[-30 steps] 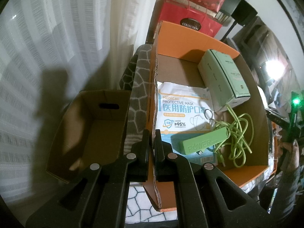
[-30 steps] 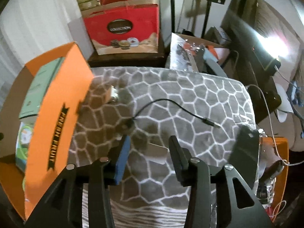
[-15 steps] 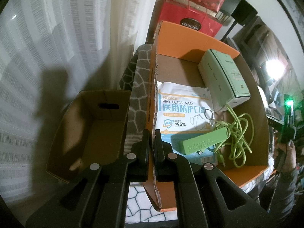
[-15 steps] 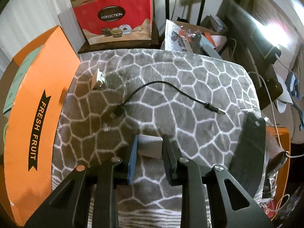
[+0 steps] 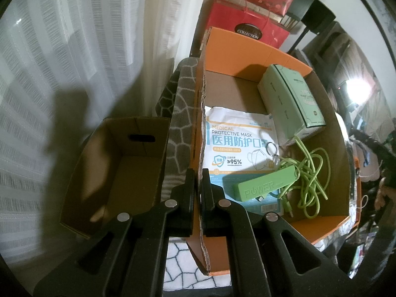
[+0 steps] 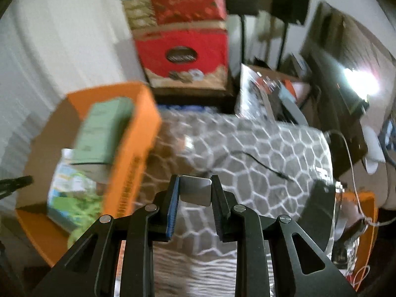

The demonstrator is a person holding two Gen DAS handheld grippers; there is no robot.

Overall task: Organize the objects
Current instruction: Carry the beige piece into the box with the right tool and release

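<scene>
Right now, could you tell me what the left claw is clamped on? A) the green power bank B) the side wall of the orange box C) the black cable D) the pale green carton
B: the left claw is shut on the upright side wall of the orange box, while the green power bank lies untouched inside.

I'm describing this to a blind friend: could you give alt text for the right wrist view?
The right gripper holds a small grey card between its fingers, above a grey honeycomb-patterned cloth. An orange box of green items sits left.
</scene>
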